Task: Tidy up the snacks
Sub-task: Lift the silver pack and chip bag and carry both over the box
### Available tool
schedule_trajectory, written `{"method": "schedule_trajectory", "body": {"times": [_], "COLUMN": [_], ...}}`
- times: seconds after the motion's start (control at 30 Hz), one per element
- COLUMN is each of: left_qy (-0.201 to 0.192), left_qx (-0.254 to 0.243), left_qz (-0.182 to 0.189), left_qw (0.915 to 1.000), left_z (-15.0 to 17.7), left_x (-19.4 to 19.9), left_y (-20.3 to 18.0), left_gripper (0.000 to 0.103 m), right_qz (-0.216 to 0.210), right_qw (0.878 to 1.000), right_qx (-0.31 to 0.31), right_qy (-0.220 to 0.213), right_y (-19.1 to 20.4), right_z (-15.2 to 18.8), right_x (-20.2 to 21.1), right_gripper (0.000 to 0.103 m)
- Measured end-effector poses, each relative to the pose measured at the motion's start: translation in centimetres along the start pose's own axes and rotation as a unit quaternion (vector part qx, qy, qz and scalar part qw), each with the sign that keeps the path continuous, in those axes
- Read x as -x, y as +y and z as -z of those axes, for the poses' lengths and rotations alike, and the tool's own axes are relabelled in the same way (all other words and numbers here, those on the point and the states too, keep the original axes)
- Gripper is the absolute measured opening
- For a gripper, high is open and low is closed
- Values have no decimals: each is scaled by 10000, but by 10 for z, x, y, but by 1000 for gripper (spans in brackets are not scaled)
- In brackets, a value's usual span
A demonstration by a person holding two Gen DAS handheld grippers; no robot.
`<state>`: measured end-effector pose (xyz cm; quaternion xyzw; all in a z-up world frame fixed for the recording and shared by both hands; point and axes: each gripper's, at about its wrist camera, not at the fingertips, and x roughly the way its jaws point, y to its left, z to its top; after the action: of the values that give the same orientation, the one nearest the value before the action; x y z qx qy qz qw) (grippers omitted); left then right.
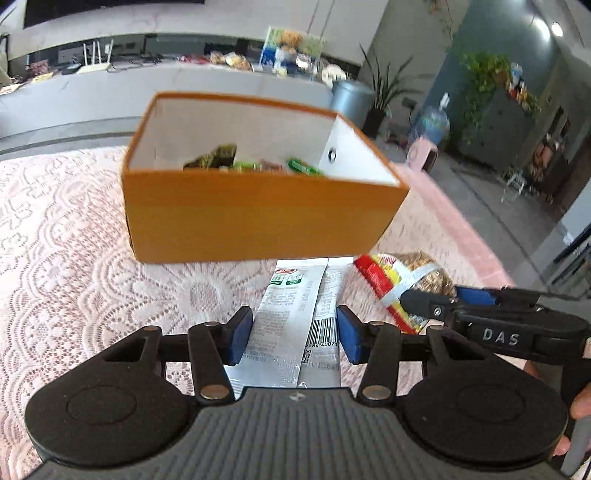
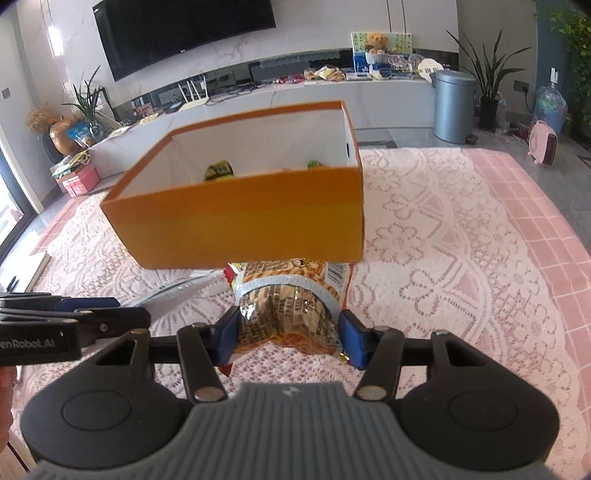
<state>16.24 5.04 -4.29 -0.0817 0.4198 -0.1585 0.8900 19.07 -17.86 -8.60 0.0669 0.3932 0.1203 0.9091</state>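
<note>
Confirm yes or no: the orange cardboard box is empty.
No: the orange cardboard box already holds several snack packets, green and dark wrappers showing above its near wall.

Bright daylight is filling both views. Fisheye distortion is bending the room's edges, and dark vignetting is clipping the corners. Motion blur is softening the orange box (image 1: 258, 214), especially its rim, and the background behind it. A ceiling lamp (image 1: 557, 28) is glaring above and right of the box. Shadows are staying faint.

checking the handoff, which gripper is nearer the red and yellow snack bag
Right. The right gripper is clamped on the red and yellow snack bag; the left gripper holds the silver packet beside it.
</note>
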Motion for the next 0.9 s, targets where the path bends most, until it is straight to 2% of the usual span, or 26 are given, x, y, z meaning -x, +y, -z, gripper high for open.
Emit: {"method": "schedule_trajectory", "body": {"times": [0.23,0.4,0.7,0.9], "left_qy": [-514,-780,-966,-968], "left_qx": [-35,-103,-75,-133], "left_qz": [-18,-206,-417,-590], "left_qw": [9987,9967,9944,9935], "left_z": [-22,-43,-80,-98], "left_x": [28,38,26,11], "left_y": [-8,-10,-10,-4], "left_gripper": [56,55,56,55], "right_qz": [-138,-211,-76,48], "right_qw": [9997,9987,9953,9946], "right_qx": [172,351,781,915], "right_qy": [-128,-307,-567,-494], "right_y": [10,20,33,35], "right_z": [-13,-31,-73,-99], "right_x": [19,32,31,8], "right_gripper": [55,55,55,55]}}
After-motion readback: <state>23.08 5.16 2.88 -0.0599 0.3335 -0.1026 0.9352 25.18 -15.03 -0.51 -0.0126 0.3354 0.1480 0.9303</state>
